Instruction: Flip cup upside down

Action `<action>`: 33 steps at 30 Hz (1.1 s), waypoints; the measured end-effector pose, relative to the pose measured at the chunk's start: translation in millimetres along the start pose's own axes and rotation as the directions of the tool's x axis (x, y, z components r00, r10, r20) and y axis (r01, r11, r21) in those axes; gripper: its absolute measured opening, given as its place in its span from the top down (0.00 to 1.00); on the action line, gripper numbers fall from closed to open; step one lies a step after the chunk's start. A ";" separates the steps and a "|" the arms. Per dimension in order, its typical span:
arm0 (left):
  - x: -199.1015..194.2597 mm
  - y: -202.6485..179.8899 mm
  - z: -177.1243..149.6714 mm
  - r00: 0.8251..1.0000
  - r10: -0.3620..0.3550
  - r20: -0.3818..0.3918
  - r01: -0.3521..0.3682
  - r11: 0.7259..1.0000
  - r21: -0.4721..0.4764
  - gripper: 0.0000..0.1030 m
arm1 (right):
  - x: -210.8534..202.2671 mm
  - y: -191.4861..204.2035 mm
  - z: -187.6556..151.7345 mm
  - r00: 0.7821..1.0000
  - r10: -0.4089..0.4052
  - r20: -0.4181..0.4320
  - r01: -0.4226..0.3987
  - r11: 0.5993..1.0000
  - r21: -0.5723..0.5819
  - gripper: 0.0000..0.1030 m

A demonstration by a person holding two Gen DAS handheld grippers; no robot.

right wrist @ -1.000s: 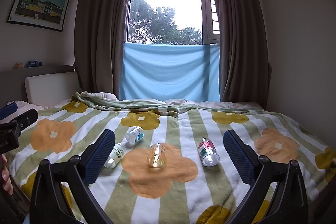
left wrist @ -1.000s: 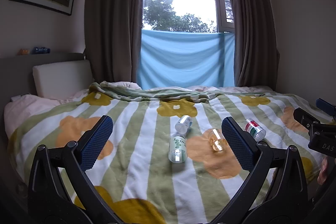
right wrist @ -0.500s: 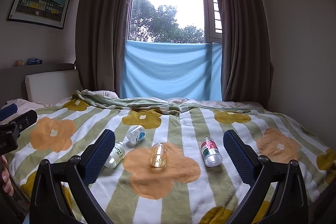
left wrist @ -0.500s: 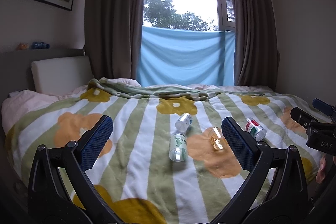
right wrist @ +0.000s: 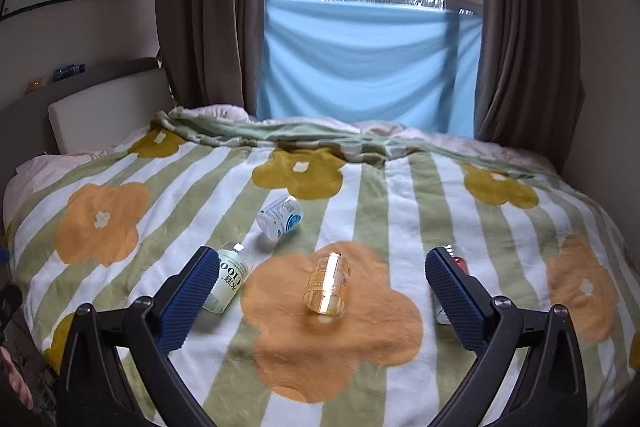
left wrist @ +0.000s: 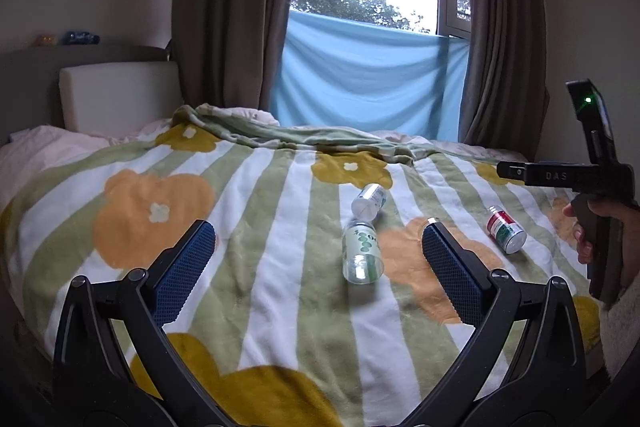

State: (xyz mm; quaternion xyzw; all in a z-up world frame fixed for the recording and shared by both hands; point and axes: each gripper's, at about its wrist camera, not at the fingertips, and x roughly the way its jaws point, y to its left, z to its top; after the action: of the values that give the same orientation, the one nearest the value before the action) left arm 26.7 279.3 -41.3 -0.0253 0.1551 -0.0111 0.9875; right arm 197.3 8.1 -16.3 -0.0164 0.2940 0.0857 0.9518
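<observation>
A: Where is the cup?

B: The small clear amber-tinted plastic cup (right wrist: 326, 285) lies on its side on an orange flower of the striped bed blanket (right wrist: 384, 211), open mouth toward the camera. The right tongs (right wrist: 320, 291) hover spread wide, framing it, probably lining up a grasp.

A: And the left tongs (left wrist: 318, 259)?

B: Spread too, empty, near a clear green-labelled bottle (left wrist: 360, 253). There one finger hides nearly all the cup. A red-labelled bottle (left wrist: 506, 230) lies apart; whether the cup holds anything is unclear.
</observation>
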 end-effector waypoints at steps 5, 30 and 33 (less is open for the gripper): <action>16.2 23.5 -0.2 1.000 0.015 -0.018 -0.015 0.999 -0.038 0.00 | 96.8 -22.1 11.0 0.965 0.089 -0.248 -0.062 0.991 0.118 0.00; 71.8 42.2 -26.4 0.983 -0.003 -0.184 -0.003 0.999 -0.035 0.00 | 257.6 -26.9 -24.1 0.774 0.001 -0.633 0.042 0.998 0.054 0.43; 68.2 41.3 -23.6 0.984 -0.009 -0.180 0.004 0.999 -0.032 0.00 | 249.4 -26.7 -21.9 0.782 0.005 -0.624 0.038 0.998 0.055 0.44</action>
State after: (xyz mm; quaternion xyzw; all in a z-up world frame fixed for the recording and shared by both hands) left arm 84.9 317.4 -86.8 -0.0404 0.2439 -0.0141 0.9689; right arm 392.3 18.3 -175.2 -0.0156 0.5944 0.0574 0.8020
